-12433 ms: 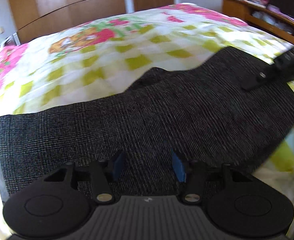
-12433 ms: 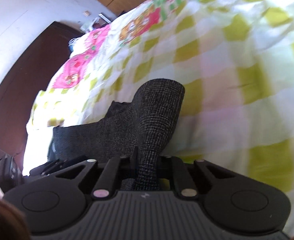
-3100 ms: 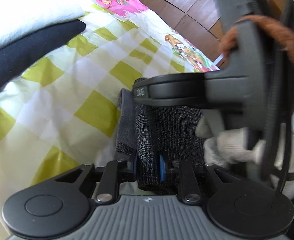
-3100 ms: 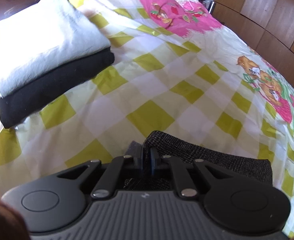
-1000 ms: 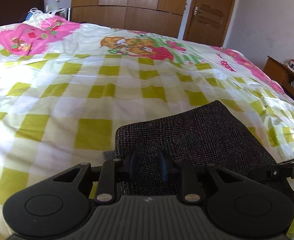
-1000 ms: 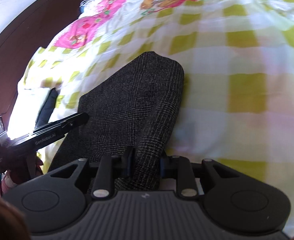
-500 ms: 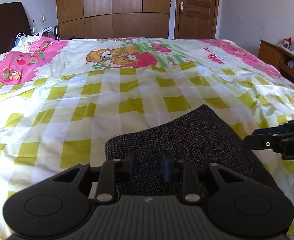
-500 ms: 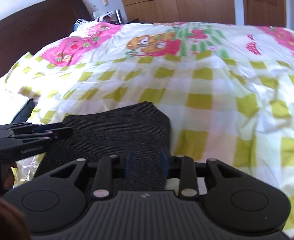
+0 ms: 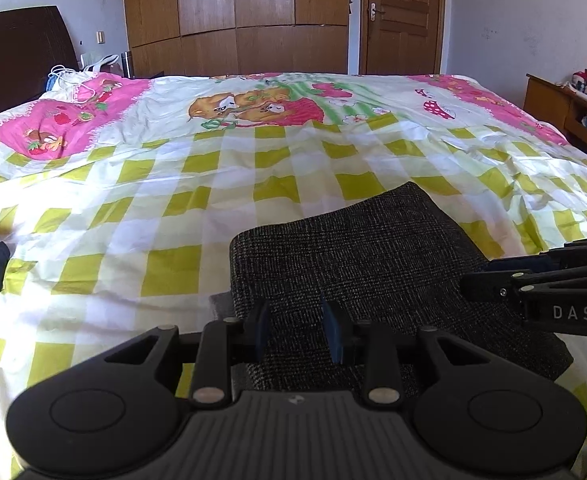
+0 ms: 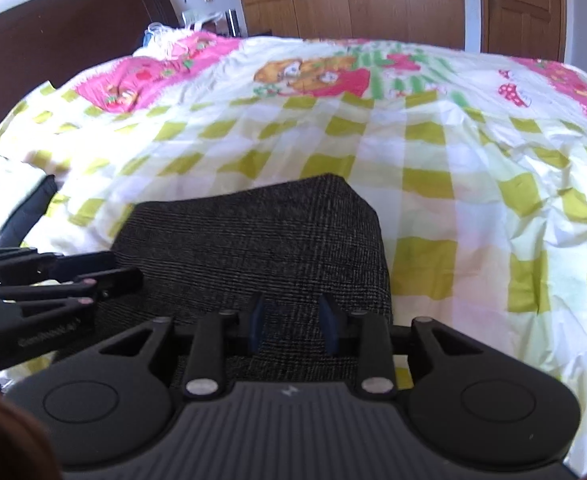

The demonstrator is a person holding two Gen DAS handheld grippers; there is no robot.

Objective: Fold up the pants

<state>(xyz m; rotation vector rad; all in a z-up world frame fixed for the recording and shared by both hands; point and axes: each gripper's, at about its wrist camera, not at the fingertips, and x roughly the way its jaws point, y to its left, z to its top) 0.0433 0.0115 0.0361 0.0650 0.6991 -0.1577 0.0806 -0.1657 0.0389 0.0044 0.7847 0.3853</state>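
"das" — white letters, right gripper (image 9: pixel 473 286) side

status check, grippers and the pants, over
Left gripper open, just widened, pads clear of cloth. Right gripper open, above near edge. Pants folded into a compact dark bundle on the checked bedspread. Nothing in the way.

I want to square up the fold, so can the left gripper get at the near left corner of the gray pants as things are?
Probably yes. The left gripper hangs with open jaws over the near edge of the folded gray pants, the corner just to its left, nothing between. The right gripper sits off at the other side.
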